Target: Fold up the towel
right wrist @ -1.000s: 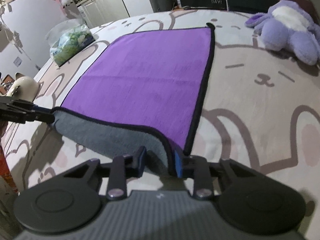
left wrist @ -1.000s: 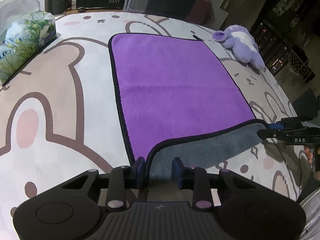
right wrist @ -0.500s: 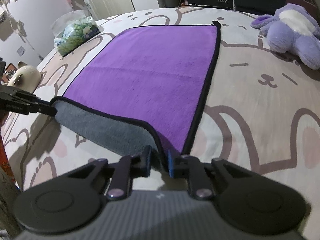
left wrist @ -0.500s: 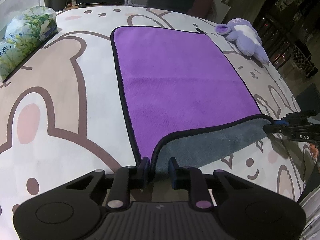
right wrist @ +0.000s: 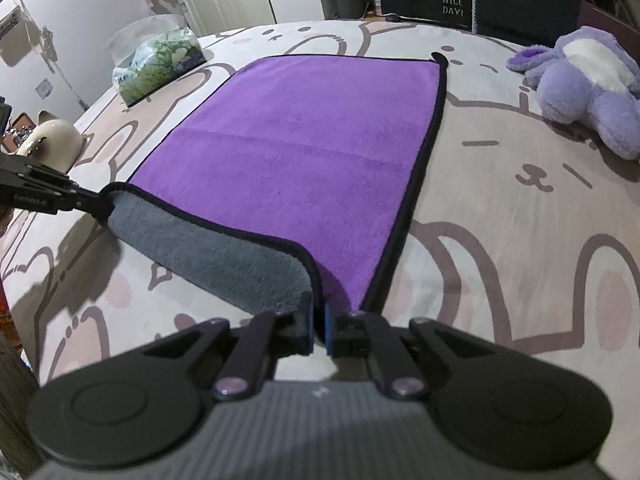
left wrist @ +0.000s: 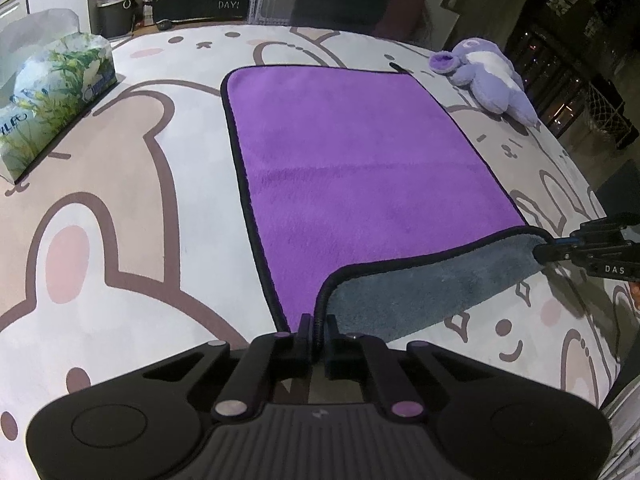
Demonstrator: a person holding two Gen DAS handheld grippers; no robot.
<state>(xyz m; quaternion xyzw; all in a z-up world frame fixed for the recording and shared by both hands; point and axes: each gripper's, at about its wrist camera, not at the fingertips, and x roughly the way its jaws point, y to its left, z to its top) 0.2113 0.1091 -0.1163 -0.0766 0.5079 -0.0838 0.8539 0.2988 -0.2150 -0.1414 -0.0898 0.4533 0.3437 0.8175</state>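
Observation:
A purple towel (left wrist: 352, 160) with a black hem and grey underside lies flat on the bunny-print table cover; it also shows in the right wrist view (right wrist: 304, 152). Its near edge is lifted and curls over, showing the grey side (left wrist: 432, 292). My left gripper (left wrist: 318, 330) is shut on the near left corner. My right gripper (right wrist: 318, 320) is shut on the near right corner. Each gripper shows in the other's view, the right gripper (left wrist: 560, 250) at the right edge and the left gripper (right wrist: 84, 202) at the left edge.
A tissue pack (left wrist: 52, 96) lies at the far left. A purple plush toy (left wrist: 492, 80) lies at the far right. A cream ceramic piece (right wrist: 52, 140) stands by the table's left edge. The table edge (left wrist: 616, 396) drops off near my right side.
Both grippers closed from partly open onto the towel's near corners. The near edge rose a little and curled further over, and both grippers lifted slightly.

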